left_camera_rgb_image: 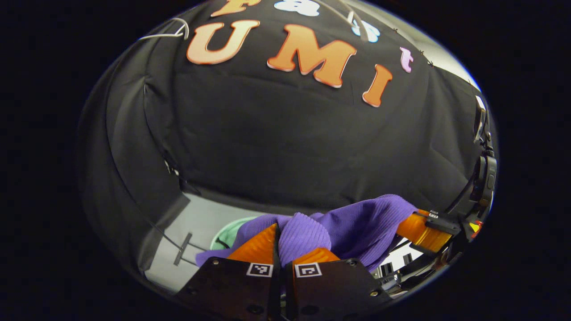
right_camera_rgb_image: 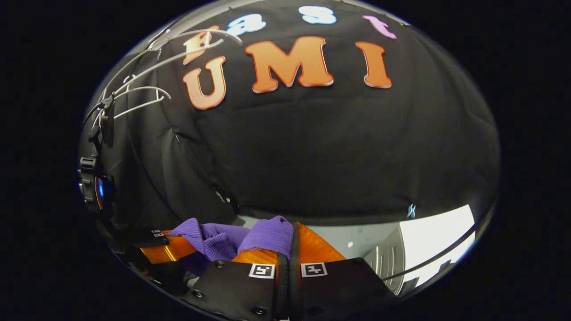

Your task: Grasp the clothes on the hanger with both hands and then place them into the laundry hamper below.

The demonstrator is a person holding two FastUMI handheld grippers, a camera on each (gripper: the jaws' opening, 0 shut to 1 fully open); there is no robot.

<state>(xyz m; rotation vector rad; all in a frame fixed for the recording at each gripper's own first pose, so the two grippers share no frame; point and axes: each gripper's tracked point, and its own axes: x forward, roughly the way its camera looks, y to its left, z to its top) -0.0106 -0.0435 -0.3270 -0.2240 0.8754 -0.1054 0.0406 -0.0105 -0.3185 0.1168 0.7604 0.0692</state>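
Left gripper view: purple ribbed garment (left_camera_rgb_image: 339,225) is being pinched between the left gripper (left_camera_rgb_image: 285,254) fingers, bunched above the tips. Green hamper (left_camera_rgb_image: 225,236) rim is being partly covered by it. Right gripper view: right gripper (right_camera_rgb_image: 285,249) fingers are being held nearly closed on another fold.

purple garment (left_camera_rgb_image: 357,223) bunched between both grippers, green hamper (left_camera_rgb_image: 225,236) open below, white hangers (right_camera_rgb_image: 138,96) overhead
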